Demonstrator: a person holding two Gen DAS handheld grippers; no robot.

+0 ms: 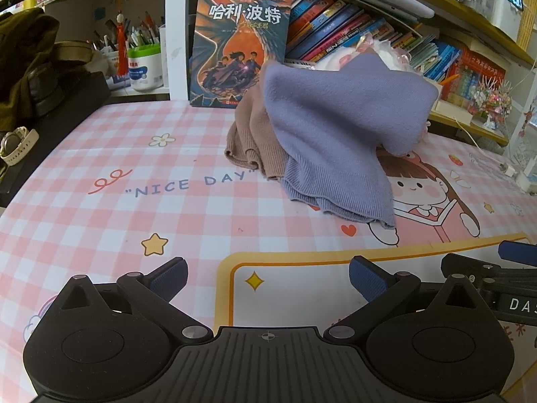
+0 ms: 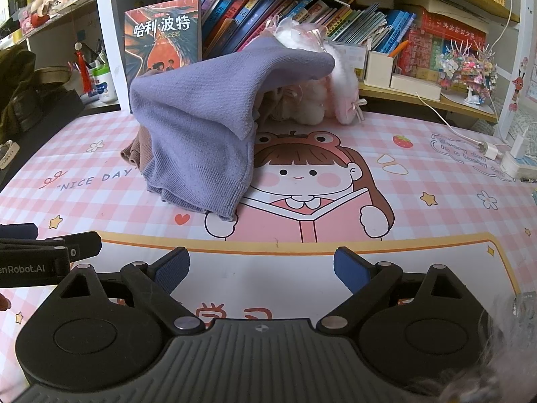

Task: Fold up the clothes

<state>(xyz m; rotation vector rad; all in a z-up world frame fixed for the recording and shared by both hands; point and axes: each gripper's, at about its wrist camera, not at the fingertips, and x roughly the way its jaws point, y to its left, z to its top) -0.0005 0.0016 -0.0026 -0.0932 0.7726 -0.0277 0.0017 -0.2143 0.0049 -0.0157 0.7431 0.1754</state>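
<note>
Right wrist view: my right gripper (image 2: 261,270) and left gripper (image 1: 266,280) both hover released and empty over the near table (image 1: 100,221). The purple sweater (image 2: 198,127) lies heaped at the far middle, draped over a plush toy (image 2: 312,104), with a brown knit (image 1: 255,141) beneath it on the left. Pulling the sweater could drag the toy or the brown knit along, or tip the book (image 1: 238,43) behind.

Both tongs, left (image 1: 266,280) and right (image 2: 261,270), gape wide and empty, side by side, angled downward.
</note>
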